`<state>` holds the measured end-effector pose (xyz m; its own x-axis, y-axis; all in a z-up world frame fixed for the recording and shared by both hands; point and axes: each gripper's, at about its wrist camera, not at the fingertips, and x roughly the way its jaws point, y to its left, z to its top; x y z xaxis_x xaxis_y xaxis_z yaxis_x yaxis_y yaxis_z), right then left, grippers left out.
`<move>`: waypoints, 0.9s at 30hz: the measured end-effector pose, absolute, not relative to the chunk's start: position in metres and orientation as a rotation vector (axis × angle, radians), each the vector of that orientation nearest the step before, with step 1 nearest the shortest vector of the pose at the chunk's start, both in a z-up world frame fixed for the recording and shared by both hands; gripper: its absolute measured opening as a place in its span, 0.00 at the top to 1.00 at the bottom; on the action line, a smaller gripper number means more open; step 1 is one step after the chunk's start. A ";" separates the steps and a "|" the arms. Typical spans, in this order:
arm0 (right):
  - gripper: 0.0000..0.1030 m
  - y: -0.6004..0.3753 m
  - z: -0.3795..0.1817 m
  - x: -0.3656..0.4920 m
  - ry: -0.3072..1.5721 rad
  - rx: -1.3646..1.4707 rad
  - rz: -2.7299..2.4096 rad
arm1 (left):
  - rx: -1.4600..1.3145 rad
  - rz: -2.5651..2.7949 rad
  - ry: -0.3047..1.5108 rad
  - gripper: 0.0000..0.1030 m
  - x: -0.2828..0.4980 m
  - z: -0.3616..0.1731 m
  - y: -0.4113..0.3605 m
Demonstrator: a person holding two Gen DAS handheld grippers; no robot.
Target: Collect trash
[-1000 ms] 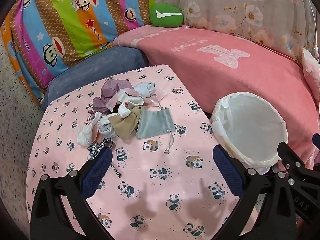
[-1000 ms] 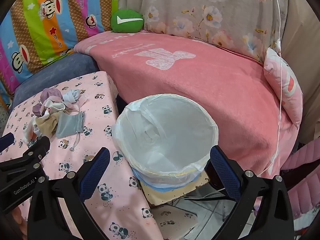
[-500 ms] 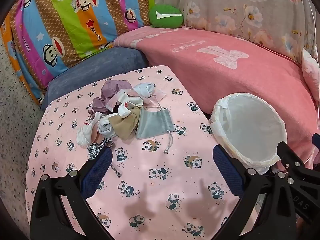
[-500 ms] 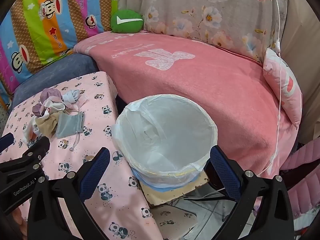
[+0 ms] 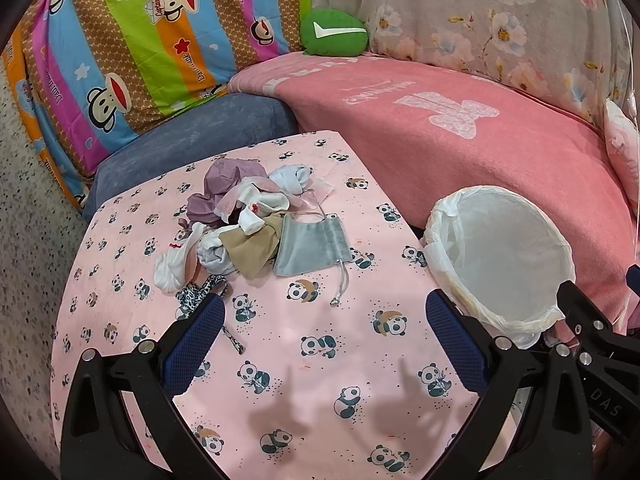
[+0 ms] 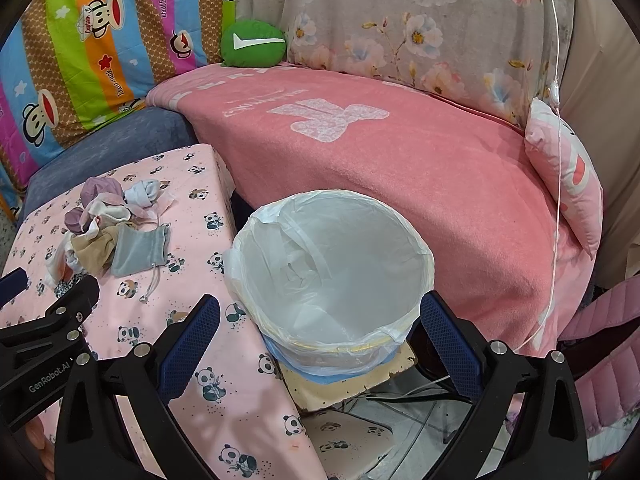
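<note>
Here both the left tool (image 5: 322, 328) and right tool (image 6: 318, 326) gape empty, the rag pile (image 5: 244, 222) left of the lined bin (image 6: 332, 268).

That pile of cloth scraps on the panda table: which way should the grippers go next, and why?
Probably the left gripper should ease forward to the pile. Its jaws are open and empty, the pile lies ahead untouched, and the lined bin looks empty.

I read "GenRobot.AI" on the left gripper (image 6: 48, 364), "DAS" on the right gripper (image 5: 604, 400), "Paul frank" on the striped sheet (image 5: 192, 68).
</note>
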<state>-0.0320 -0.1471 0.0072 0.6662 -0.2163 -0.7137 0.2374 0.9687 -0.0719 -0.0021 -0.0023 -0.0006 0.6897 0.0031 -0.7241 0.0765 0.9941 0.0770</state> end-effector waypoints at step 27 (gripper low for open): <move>0.05 -0.146 0.011 -0.031 0.792 0.023 -0.260 | 0.105 -0.055 0.791 0.07 -0.003 0.006 -0.002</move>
<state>-0.0310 -0.1456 0.0105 0.6720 -0.2222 -0.7065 0.2397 0.9678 -0.0764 -0.0029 -0.0024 0.0056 0.7017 -0.0103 -0.7123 0.0892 0.9933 0.0735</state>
